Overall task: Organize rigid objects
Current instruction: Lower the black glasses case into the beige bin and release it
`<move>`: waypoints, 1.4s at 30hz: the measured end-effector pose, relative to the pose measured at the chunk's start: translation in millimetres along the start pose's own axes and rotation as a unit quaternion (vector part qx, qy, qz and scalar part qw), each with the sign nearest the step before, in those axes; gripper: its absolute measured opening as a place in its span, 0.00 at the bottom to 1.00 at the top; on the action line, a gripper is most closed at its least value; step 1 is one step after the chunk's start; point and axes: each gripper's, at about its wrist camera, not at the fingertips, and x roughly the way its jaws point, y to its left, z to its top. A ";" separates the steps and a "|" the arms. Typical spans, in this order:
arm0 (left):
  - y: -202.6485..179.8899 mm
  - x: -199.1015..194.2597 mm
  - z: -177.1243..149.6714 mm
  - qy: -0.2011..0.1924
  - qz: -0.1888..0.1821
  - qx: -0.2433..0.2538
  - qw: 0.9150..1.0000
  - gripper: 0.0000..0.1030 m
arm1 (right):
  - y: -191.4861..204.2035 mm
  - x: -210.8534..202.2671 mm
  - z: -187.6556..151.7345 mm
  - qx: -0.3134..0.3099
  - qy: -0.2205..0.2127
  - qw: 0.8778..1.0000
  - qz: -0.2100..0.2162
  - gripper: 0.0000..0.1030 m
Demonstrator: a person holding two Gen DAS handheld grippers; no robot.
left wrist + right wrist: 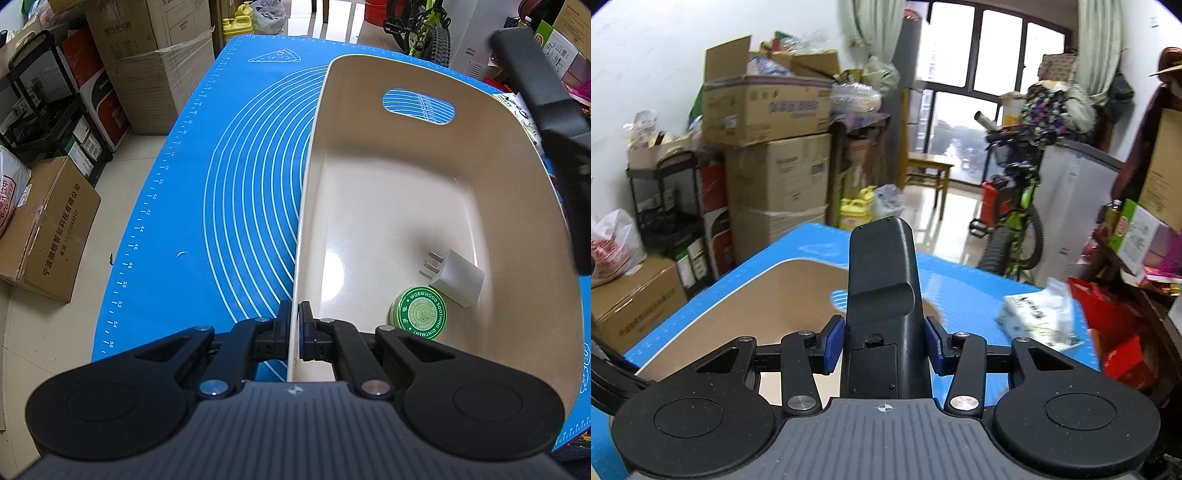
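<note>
A cream plastic bin (424, 155) with a cut-out handle stands on the blue mat (229, 184). My left gripper (294, 325) is shut on the bin's left wall near its front corner. Inside the bin lie a green round ointment tin (418, 313) and a white plug charger (458, 277). My right gripper (884, 341) is shut on a black remote control (882, 291) and holds it above the bin (798, 291). The remote also shows in the left wrist view (535, 81), at the upper right above the bin's right wall.
A tissue pack (1039, 319) lies on the mat to the right of the bin. Cardboard boxes (147, 62) and a black shelf (55, 110) stand on the floor left of the table. A green bicycle (1015, 225) stands beyond the far edge.
</note>
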 end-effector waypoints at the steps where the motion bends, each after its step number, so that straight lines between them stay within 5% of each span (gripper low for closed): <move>1: -0.1 0.0 0.0 0.000 0.000 0.000 1.000 0.05 | 4.6 3.9 -0.6 -0.002 0.005 1.000 0.004 0.51; 13: -0.5 0.0 0.1 0.000 0.000 0.000 1.000 0.05 | 45.6 43.6 -27.8 -0.020 0.102 0.993 0.050 0.51; 22: -2.5 -0.2 0.0 0.000 0.001 0.001 1.000 0.05 | 55.5 69.6 -34.1 -0.022 0.207 0.976 0.064 0.51; 33: -2.0 0.1 0.9 0.001 0.000 0.000 1.000 0.05 | 37.6 43.7 -24.6 -0.003 0.158 0.984 0.082 0.63; 42: -2.0 0.2 0.9 0.001 0.000 0.000 1.000 0.05 | -16.0 1.1 -2.5 0.030 0.096 0.993 0.064 0.69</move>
